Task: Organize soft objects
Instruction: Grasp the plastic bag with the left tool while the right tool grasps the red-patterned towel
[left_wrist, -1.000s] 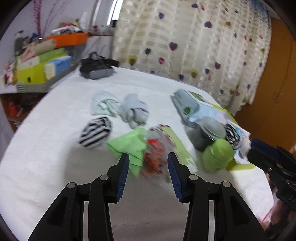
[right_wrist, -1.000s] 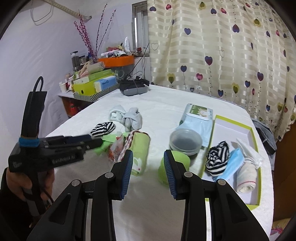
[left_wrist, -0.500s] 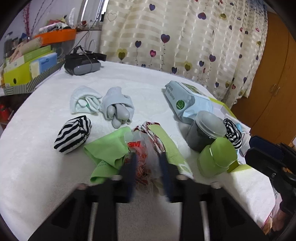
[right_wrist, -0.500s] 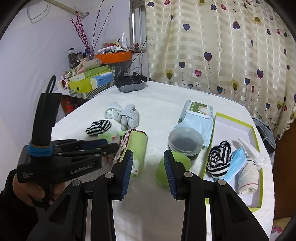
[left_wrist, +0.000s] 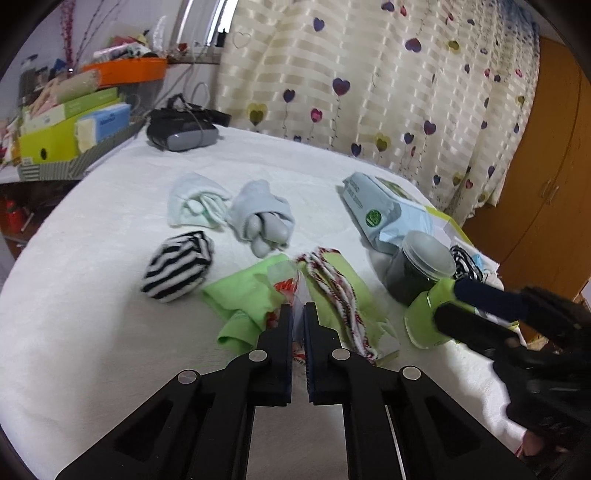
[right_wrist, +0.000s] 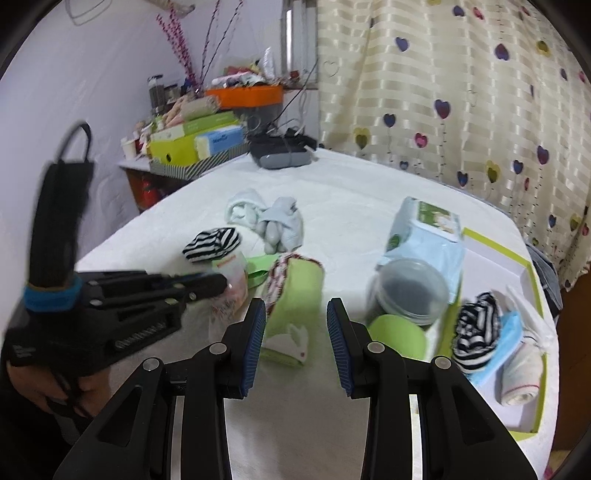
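Observation:
My left gripper (left_wrist: 298, 314) is shut on a clear plastic packet with red print (left_wrist: 284, 291) lying on the white table; it also shows in the right wrist view (right_wrist: 236, 280). Beside it lie a green cloth (left_wrist: 243, 295), a rolled green towel with red-white trim (right_wrist: 295, 295), a striped sock ball (left_wrist: 177, 269), a grey sock bundle (left_wrist: 262, 221) and a pale sock bundle (left_wrist: 192, 206). My right gripper (right_wrist: 295, 332) is open and empty, just short of the towel. A green-rimmed box (right_wrist: 532, 273) at the right holds a striped sock (right_wrist: 476, 336), a blue cloth and a rolled white cloth.
A wipes pack (right_wrist: 428, 236), a lidded grey jar (right_wrist: 410, 291) and a green container (right_wrist: 395, 336) stand by the box. A dark headset (left_wrist: 181, 129) lies at the far end. Shelves with boxes (left_wrist: 70, 129) stand at the left; a curtain hangs behind.
My left gripper has moved forward and closed on the plastic packet. My right gripper has stayed open and shifted slightly towards the towel.

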